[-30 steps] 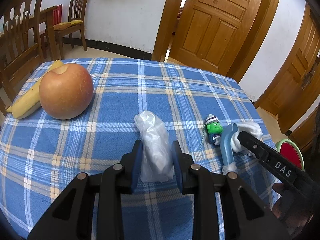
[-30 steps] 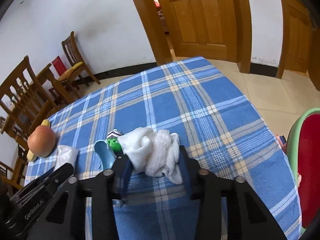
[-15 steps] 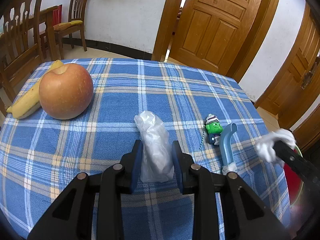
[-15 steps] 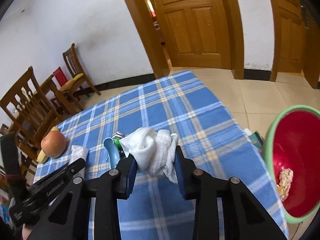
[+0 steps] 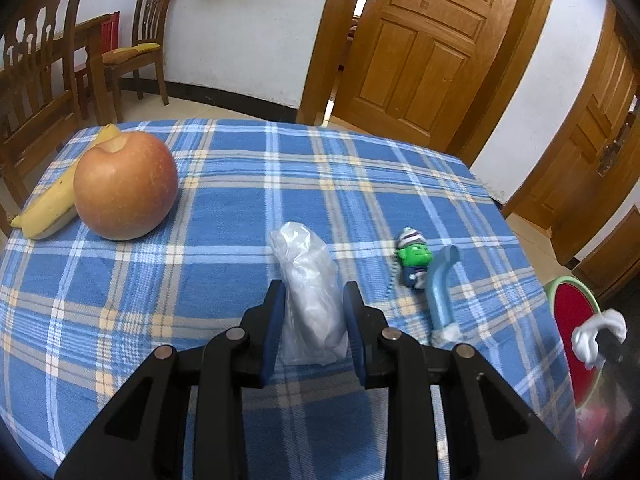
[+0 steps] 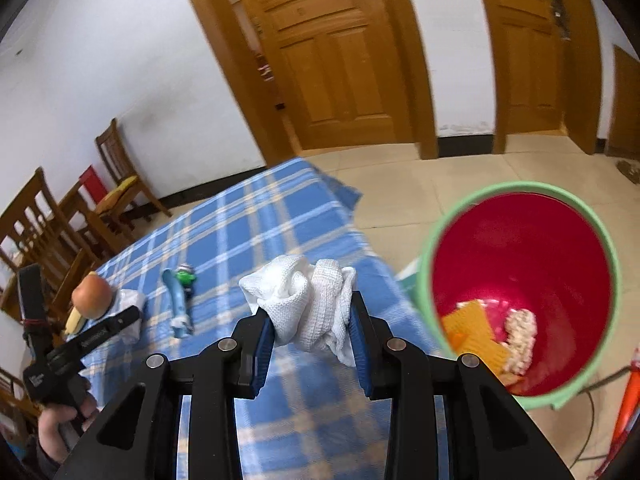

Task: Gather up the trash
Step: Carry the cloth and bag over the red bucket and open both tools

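A crumpled clear plastic bag [image 5: 304,256] lies on the blue checked tablecloth [image 5: 240,208]. My left gripper [image 5: 314,286] is shut on its near end, both blue pads against it. In the right wrist view my right gripper [image 6: 311,312] is shut on a wadded white cloth [image 6: 304,300], held in the air above the table's right edge. Just right of it stands a red bin with a green rim [image 6: 426,248], holding orange and white scraps. From the left wrist view the white cloth [image 5: 598,334] hangs in front of that bin [image 5: 560,284].
An apple [image 5: 126,184] and a banana [image 5: 48,208] lie at the table's far left. A small green toy figure [image 5: 414,256] and a blue curved tube [image 5: 440,288] lie right of the bag. Wooden chairs [image 5: 140,52] and doors [image 5: 420,52] stand behind. A hand [image 6: 60,420] holds the left gripper's handle.
My right gripper lifted the white cloth off the table beside the blue tube and carried it right, past the table edge to the red bin. The left gripper and bag stayed put.
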`<state>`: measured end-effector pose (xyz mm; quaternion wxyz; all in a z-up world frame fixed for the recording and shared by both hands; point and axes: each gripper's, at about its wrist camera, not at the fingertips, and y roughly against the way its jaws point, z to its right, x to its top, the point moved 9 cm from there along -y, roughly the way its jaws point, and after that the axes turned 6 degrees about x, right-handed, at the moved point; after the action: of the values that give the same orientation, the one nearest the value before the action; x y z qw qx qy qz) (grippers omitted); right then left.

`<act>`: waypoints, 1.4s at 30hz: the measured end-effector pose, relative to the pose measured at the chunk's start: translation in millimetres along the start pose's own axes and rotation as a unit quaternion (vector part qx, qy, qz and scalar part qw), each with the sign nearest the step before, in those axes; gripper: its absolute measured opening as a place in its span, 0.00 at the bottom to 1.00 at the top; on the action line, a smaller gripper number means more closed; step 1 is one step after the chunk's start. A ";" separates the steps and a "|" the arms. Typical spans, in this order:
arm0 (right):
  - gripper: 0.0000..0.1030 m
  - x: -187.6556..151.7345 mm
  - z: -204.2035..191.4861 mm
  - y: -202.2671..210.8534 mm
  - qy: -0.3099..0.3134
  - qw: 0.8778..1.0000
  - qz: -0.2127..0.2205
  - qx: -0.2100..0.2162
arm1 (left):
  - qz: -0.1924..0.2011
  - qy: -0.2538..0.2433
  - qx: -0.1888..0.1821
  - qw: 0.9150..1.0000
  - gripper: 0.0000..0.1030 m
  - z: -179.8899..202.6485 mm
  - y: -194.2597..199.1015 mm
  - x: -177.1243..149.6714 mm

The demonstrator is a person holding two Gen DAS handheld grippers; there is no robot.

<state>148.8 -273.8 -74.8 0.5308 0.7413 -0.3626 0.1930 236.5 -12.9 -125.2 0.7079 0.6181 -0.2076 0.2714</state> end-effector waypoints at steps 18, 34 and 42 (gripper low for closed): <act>0.36 -25.5 123.0 49.7 -0.091 0.992 0.018 -0.087 | 0.021 -0.069 -0.073 0.995 0.29 84.0 57.4 0.0; 0.49 -40.6 165.9 63.3 -0.135 0.987 0.019 -0.082 | -0.003 -0.142 -0.136 0.980 0.29 181.0 73.5 -34.7; 0.57 -36.0 176.7 81.1 -0.141 0.986 0.034 -0.078 | -0.017 -0.179 -0.162 0.970 0.29 226.4 73.2 -54.8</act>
<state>47.2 -439.7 -110.5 0.5241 0.7042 -0.4730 0.0759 157.1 -237.1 -70.0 0.7543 0.5370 -0.3622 0.1070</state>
